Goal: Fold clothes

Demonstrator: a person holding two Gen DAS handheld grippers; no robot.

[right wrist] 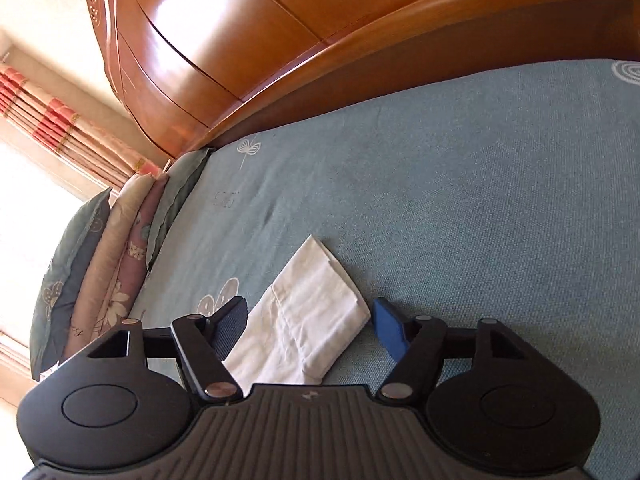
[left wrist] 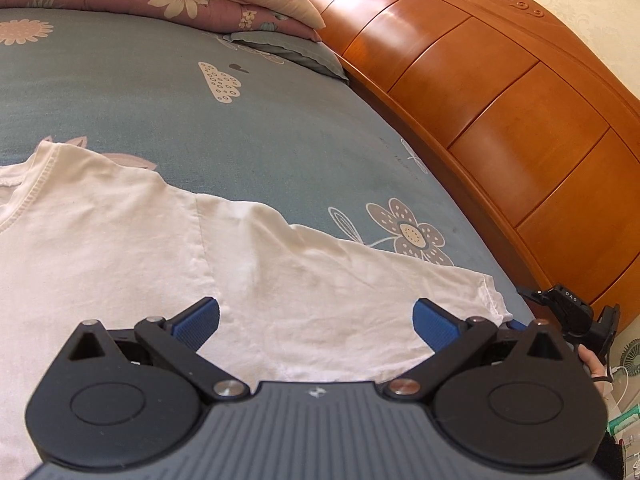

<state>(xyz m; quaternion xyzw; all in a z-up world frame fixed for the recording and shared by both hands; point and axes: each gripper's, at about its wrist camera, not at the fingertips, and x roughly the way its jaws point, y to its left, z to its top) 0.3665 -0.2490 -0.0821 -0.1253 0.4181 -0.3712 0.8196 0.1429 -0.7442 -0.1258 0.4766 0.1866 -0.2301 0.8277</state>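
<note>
Blue flowered bedsheet (left wrist: pixel 160 100), wooden headboard (left wrist: pixel 500 100) behind. White T-shirt (left wrist: pixel 120 248) lies flat. Left gripper (left wrist: pixel 316 322) gapes above it; right gripper (right wrist: pixel 310 326) straddles the sleeve (right wrist: pixel 308 320), jaws apart, unclamped.

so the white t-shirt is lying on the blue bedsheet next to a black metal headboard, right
Not quite: the headboard is orange-brown wood with curved panels, not black metal. The left wrist view shows it along the bed's edge. The rest holds: the white t-shirt lies on the blue bedsheet.
</note>
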